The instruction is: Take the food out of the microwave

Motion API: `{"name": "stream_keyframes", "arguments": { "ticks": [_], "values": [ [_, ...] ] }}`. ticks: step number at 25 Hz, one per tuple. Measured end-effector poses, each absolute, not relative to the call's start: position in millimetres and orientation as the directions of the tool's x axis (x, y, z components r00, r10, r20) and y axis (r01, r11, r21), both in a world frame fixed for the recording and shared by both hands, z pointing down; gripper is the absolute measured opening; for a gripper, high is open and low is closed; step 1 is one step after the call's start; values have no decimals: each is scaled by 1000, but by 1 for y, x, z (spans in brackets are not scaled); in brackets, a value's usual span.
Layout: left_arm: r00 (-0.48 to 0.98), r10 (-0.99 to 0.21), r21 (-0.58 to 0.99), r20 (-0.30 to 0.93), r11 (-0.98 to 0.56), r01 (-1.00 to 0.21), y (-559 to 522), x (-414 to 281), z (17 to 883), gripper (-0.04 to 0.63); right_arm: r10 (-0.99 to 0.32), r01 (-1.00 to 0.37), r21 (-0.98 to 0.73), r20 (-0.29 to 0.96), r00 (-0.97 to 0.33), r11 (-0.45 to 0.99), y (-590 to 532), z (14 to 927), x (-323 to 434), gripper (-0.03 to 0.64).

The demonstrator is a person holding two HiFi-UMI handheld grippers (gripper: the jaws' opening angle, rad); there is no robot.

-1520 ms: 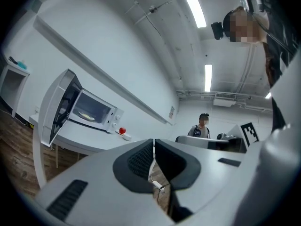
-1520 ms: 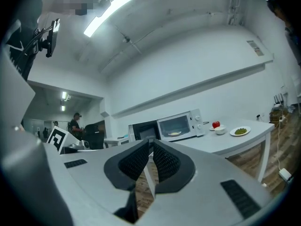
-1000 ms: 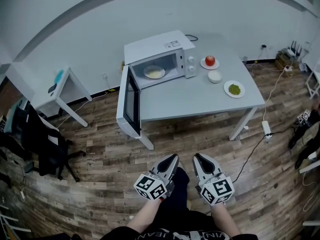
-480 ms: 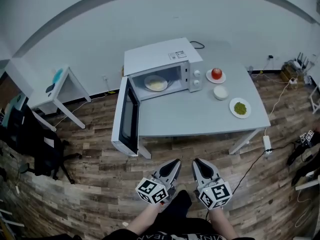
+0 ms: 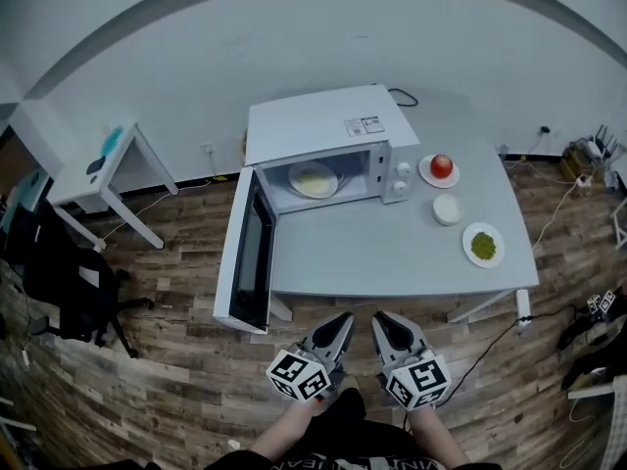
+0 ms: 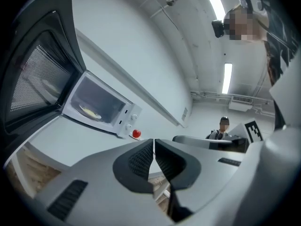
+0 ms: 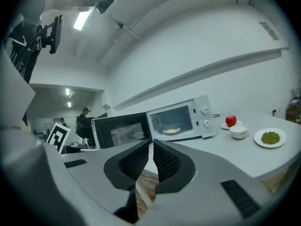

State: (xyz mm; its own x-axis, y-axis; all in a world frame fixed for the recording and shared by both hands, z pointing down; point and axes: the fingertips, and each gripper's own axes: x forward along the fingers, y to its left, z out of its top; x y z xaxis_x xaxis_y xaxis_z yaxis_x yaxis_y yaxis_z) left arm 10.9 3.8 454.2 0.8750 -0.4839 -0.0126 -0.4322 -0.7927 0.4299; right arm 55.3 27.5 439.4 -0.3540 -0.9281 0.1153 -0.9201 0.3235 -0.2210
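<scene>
A white microwave [image 5: 323, 130] stands on the grey table [image 5: 392, 253] with its door [image 5: 250, 253] swung wide open to the left. Inside lies a plate of yellow food [image 5: 313, 179], which also shows in the left gripper view as the plate of food [image 6: 90, 111] and in the right gripper view as the plate [image 7: 171, 131]. My left gripper [image 5: 339, 321] and right gripper [image 5: 380, 322] hover side by side over the floor, just short of the table's near edge. Both are shut and hold nothing.
On the table right of the microwave sit a red apple on a plate [image 5: 441, 167], a small white bowl [image 5: 447, 210] and a plate of green food [image 5: 484, 245]. A small side table [image 5: 98, 164] and a black chair [image 5: 69, 272] stand to the left. Cables run over the floor at right.
Both grippers and the head have moved forward toward the table. The microwave and table now sit nearer and lower in the head view. The jaws stay shut.
</scene>
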Motion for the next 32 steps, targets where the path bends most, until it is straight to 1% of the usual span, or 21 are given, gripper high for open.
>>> {"name": "stream_keyframes", "arguments": {
  "ticks": [7, 12, 23, 32],
  "values": [
    [860, -509, 443, -26, -777, -447, -35, 15, 457, 17, -916, -917, -194, 136, -376, 348, -15, 441, 53, 49],
    [848, -530, 449, -24, -763, -465, -44, 11, 460, 17, -903, -912, -190, 168, -395, 363, -26, 451, 42, 49],
    [791, -611, 456, -23, -711, -536, -81, -5, 469, 17, -853, -876, -174, 208, -479, 449, -57, 469, 21, 49],
    [766, -643, 450, -10, -687, -571, -128, 6, 471, 17, -823, -846, -194, 206, -530, 496, -116, 469, 32, 49]
  ]
}}
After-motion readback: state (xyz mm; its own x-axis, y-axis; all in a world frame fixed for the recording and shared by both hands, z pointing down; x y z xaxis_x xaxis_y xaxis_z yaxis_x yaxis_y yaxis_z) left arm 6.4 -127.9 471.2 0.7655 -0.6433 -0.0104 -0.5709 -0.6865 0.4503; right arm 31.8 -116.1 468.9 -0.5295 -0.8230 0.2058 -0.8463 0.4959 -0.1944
